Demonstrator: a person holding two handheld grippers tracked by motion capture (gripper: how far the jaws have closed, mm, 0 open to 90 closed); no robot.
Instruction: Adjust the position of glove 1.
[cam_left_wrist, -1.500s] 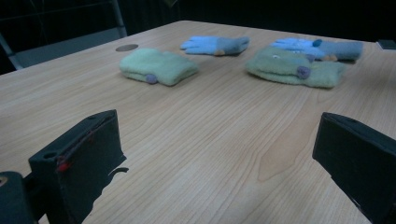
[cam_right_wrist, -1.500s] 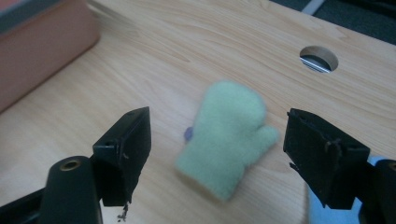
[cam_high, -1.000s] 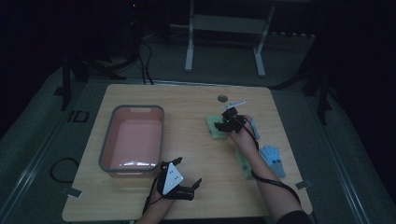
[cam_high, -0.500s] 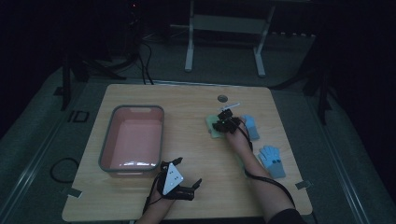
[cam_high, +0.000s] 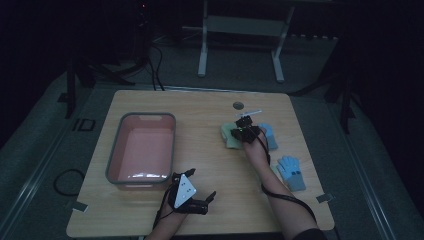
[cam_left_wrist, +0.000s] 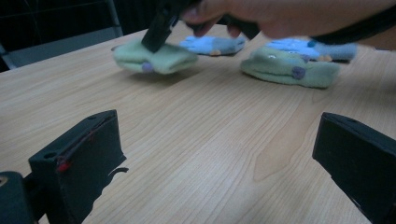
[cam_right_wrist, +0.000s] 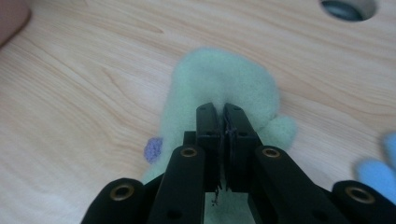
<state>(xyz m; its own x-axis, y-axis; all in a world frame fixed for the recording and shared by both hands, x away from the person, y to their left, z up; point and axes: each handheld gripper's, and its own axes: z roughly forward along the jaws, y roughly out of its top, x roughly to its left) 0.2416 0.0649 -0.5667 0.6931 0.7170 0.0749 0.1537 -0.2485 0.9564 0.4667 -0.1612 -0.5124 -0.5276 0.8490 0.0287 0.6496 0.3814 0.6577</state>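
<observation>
Two jaws of right gripper (cam_right_wrist: 223, 114) just closed — pinching green glove (cam_right_wrist: 219, 88).

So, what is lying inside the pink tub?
Nothing that I can see: the pink tub shows a bare floor with a pale glare near its front wall. The strip of floor right behind that front wall is covered by the wall itself, so something flat there would be hidden.

Left claw (cam_high: 210, 196): black body carrying a grey three-cornered plate with dark dots on top; two blocky matte-black jaws, one showing a red mark and a round hole. Right claw (cam_right_wrist: 223, 114): black, flat pads on arms showing brass-ringed pivot holes. Black cable trailing along the right forearm. Forearms showing bare.
</observation>
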